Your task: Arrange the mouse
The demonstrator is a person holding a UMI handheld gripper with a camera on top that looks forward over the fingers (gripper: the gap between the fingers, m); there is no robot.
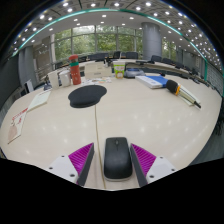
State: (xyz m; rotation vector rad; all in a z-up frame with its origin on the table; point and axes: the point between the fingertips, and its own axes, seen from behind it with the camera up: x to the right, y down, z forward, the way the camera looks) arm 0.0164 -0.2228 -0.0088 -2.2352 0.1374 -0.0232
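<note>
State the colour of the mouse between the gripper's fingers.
Black. The mouse shows in the gripper view, on the table between the open fingers.

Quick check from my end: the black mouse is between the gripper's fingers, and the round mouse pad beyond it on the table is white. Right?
Not quite. The mouse does sit between the gripper fingers, with a gap at each side, but the round mouse pad beyond it on the table is black, not white. The gripper view shows this.

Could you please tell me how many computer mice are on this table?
1. The mouse lies between the open tool's fingers, short of the round mouse pad. Clutter beyond may hide others.
</note>
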